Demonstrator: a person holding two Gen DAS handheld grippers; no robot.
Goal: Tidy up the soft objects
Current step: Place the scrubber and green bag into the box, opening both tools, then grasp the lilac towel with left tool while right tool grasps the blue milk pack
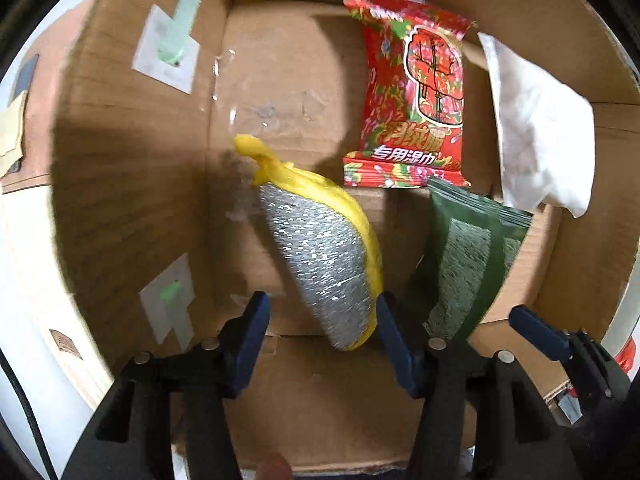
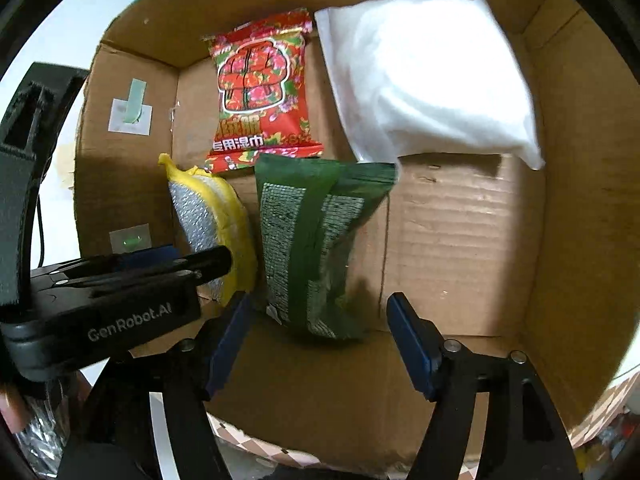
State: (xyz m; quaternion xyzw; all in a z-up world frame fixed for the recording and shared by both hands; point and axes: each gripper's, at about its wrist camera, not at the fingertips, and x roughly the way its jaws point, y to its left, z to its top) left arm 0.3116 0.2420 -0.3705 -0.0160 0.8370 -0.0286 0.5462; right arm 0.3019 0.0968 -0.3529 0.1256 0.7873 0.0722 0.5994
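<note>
Both tongs stand wide open, empty: left gripper (image 1: 322, 312) straddles the silver-yellow scrubber (image 1: 324, 256) at frame centre; right gripper (image 2: 320, 316) straddles the green pack (image 2: 312, 240). Closing risks pinching neighbouring packs inside the cardboard box (image 2: 460, 240).

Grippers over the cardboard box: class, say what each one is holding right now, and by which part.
Nothing is held. The left gripper is open around the silver-and-yellow sponge's near end, not clamped. The right gripper is open near the green packet.
</note>
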